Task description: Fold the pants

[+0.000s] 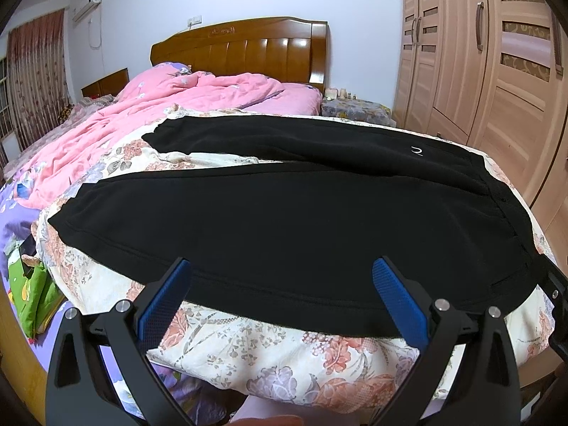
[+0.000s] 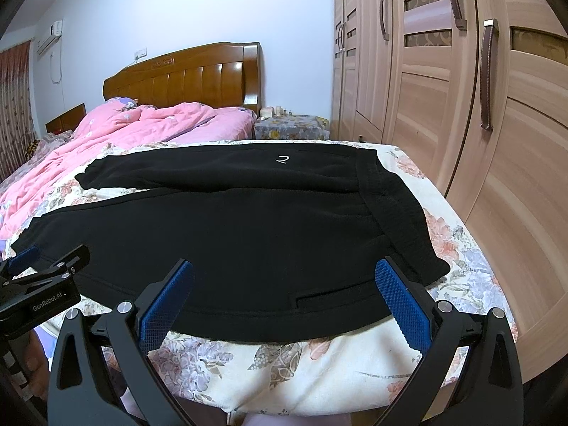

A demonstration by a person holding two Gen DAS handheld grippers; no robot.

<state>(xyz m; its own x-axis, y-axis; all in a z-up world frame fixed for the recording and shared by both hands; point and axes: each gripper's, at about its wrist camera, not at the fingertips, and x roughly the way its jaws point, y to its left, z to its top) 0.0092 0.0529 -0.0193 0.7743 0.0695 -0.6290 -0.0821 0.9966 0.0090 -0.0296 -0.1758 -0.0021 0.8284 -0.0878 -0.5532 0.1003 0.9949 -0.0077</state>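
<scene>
Here, black pants (image 1: pixel 284 220) lie spread flat across a floral quilt (image 1: pixel 284 351) at the foot of a bed, both legs stretched toward the side of the left gripper's left finger and the waistband (image 2: pixel 401 213) out beyond the right gripper's right finger. The near hem edge of the pants runs just ahead of both pairs of fingertips. A small white logo (image 2: pixel 283 159) shows on the far leg, ahead of the right gripper and between its fingers.

The left gripper (image 1: pixel 280 284) hovers low at the near edge of the pants, its blue-padded fingers (image 1: pixel 167 301) spread wide apart and holding nothing; the cloth lies between and just past them. The right gripper (image 2: pixel 284 284) sits the same way beside it, fingers (image 2: pixel 401 301) wide apart and empty, with a slit pocket (image 2: pixel 333 296) in the cloth between them. In the right wrist view, the left gripper's black body appears beyond the left finger.

Farther ahead of the fingers, a crumpled pink duvet (image 1: pixel 152 113) covers the bed up to a wooden headboard (image 1: pixel 248 49). A tall wooden wardrobe (image 2: pixel 461 106) stands past the right fingers, and an air conditioner (image 1: pixel 88 3) hangs on the wall beyond the left ones.
</scene>
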